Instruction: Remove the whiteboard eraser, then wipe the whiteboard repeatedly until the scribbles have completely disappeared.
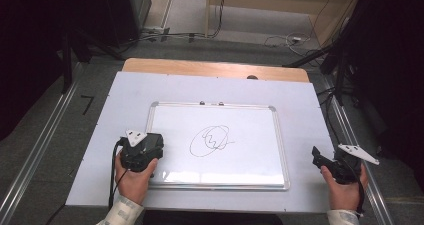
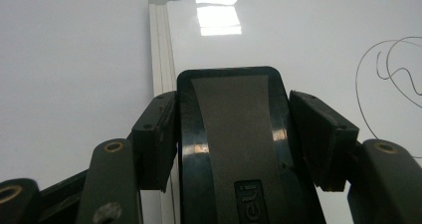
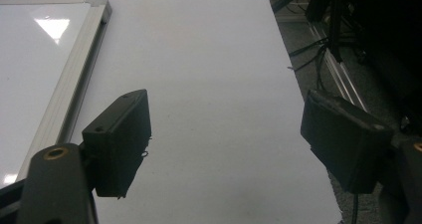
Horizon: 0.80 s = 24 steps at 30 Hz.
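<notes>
A whiteboard (image 1: 250,135) with a silver frame lies flat on the white table cover (image 1: 125,95). A black scribble (image 1: 210,140) sits near the board's middle and also shows as a scribble (image 2: 393,69) at the right of the left gripper view. My left gripper (image 1: 150,144) rests over the board's left edge, shut on a black eraser (image 2: 234,134) with a grey felt face, both pads pressed to its sides. My right gripper (image 3: 226,99) stands open over the bare cover, right of the whiteboard's frame (image 3: 84,59), nothing between its jaws. It appears at the table's right edge as the right gripper (image 1: 325,160).
A strip of wooden tabletop (image 1: 215,67) shows beyond the cover at the far side. Metal rails (image 1: 35,155) run along the floor on both sides. Cables (image 1: 290,40) and dark stands (image 1: 340,60) lie beyond and right of the table.
</notes>
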Tool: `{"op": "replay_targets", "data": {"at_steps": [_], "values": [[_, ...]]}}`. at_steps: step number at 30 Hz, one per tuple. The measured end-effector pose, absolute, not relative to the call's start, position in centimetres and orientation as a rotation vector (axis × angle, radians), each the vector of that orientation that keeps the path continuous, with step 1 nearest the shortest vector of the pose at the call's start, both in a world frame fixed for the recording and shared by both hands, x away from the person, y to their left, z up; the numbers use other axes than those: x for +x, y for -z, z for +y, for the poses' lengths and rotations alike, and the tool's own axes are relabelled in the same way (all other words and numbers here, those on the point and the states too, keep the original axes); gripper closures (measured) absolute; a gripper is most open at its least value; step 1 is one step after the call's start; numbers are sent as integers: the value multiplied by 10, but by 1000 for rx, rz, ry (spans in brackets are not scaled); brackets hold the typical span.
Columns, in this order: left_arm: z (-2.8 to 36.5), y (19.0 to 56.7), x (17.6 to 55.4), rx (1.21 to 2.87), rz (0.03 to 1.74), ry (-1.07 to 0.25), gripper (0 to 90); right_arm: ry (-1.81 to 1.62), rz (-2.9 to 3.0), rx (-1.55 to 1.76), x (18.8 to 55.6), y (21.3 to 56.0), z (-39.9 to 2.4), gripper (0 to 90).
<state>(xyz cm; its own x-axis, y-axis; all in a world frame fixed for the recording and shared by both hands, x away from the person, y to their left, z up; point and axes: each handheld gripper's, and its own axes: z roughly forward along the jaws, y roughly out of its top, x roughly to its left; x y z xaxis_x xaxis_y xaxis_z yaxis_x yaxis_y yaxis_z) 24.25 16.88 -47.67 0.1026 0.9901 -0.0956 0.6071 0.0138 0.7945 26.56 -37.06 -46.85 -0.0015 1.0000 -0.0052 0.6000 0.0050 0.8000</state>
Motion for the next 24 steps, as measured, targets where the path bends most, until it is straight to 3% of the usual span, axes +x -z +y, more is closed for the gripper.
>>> {"op": "replay_targets", "data": {"at_steps": [24], "values": [[170,475,242,1649,1582,-676,394,-830,1661,1666,265,468,-371,188]]}}
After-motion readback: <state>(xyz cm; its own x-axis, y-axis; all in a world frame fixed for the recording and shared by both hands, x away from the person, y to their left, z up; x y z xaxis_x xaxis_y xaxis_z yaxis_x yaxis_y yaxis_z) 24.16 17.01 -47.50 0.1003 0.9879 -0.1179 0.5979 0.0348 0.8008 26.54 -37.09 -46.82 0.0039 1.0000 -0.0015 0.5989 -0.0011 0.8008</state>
